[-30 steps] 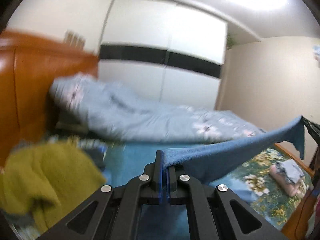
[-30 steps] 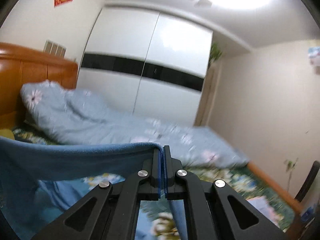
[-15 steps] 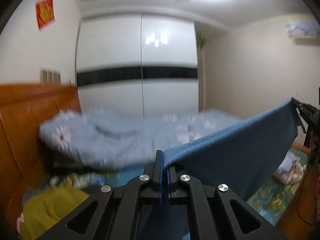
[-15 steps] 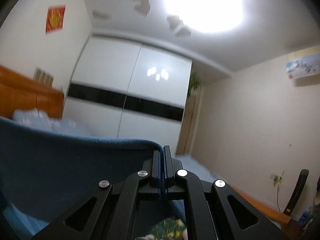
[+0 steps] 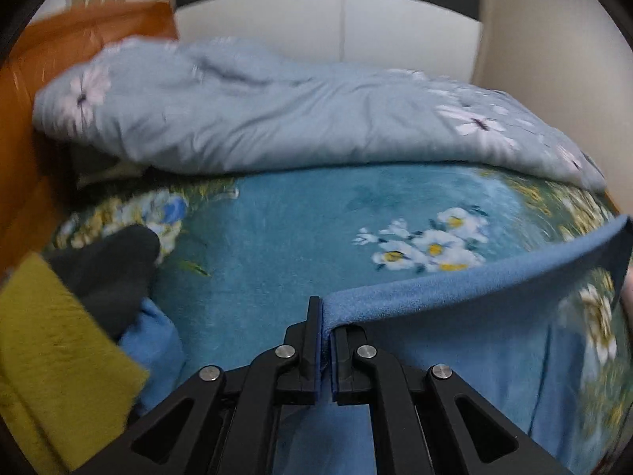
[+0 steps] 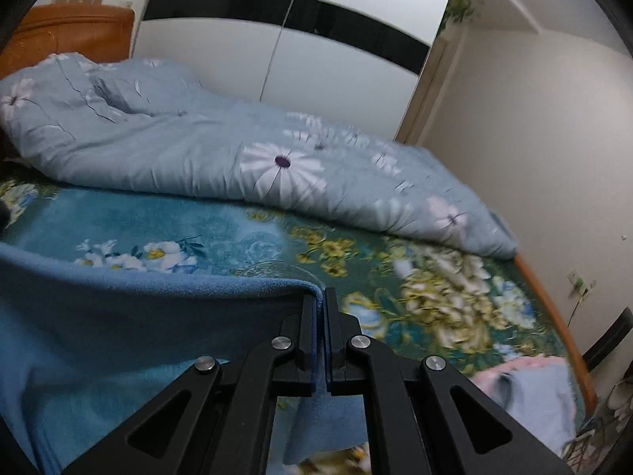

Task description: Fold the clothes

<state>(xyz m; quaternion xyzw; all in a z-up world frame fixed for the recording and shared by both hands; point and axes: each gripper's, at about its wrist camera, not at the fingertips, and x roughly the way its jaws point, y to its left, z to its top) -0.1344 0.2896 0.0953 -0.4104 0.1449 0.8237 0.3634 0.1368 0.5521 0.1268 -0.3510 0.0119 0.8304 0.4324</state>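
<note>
A blue fleece garment (image 5: 486,328) hangs stretched between my two grippers above the bed. My left gripper (image 5: 325,316) is shut on its top edge at one corner, and the cloth runs off to the right and droops below. My right gripper (image 6: 320,304) is shut on the other corner of the blue fleece garment (image 6: 118,328), which spreads leftward and hangs down across the lower left of the right wrist view. Neither view shows the garment's lower hem.
A teal floral bed cover (image 5: 316,237) lies under the garment, with a rumpled pale blue duvet (image 6: 198,146) behind it. An olive-yellow cloth (image 5: 51,360), a dark grey cloth (image 5: 107,269) and a blue cloth sit at left. Folded pink and blue clothes (image 6: 542,392) rest near the bed's right edge. Wooden headboard (image 5: 23,126) at left.
Both grippers have tipped down from facing the ceiling and wardrobe toward the bed, lowering the stretched garment closer to the bed cover. Both stay shut on it.
</note>
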